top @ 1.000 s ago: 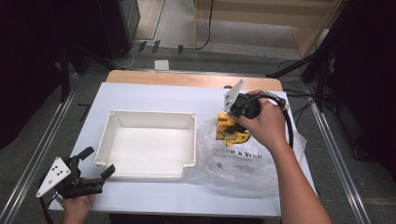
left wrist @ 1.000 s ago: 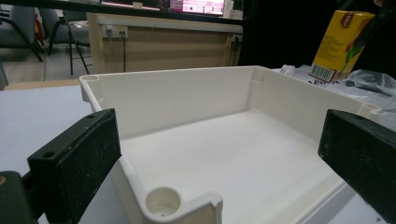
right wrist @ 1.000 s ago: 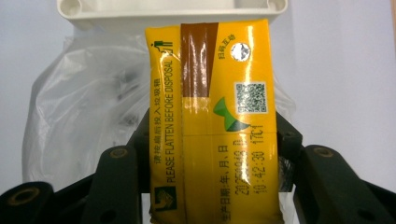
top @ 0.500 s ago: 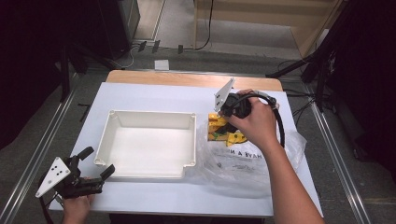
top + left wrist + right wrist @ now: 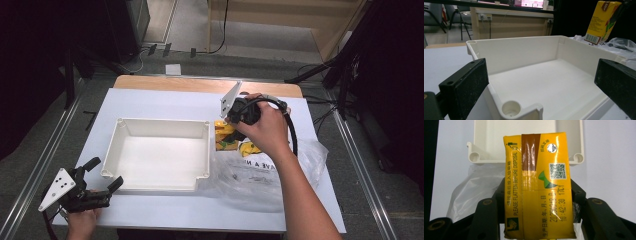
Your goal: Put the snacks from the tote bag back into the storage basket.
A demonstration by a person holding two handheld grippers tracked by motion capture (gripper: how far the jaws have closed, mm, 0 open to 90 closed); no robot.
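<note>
A yellow drink carton (image 5: pixel 539 187) is clamped by its sides between the jaws of my right gripper (image 5: pixel 539 196), which is shut on it. In the high view this gripper (image 5: pixel 232 128) hangs just past the right rim of the white tray (image 5: pixel 206 150), with the carton (image 5: pixel 223 131) under the hand. The tray's hollow holds nothing. My left gripper (image 5: pixel 106 172) rests at the table's near left corner by the tray, jaws open. In the left gripper view its jaws (image 5: pixel 541 85) stand wide apart around the tray's near corner (image 5: pixel 521 111), and the carton (image 5: pixel 602 21) hangs beyond the far wall.
A crumpled clear plastic bag (image 5: pixel 265 177) with printed letters lies right of the tray, under my right forearm. The white table cover (image 5: pixel 165 102) ends at a wooden strip at the back. Metal rails and cables run along the floor on both sides.
My right gripper has carried the carton left, from over the bag to the tray's right rim. The left gripper has stayed where it was.
</note>
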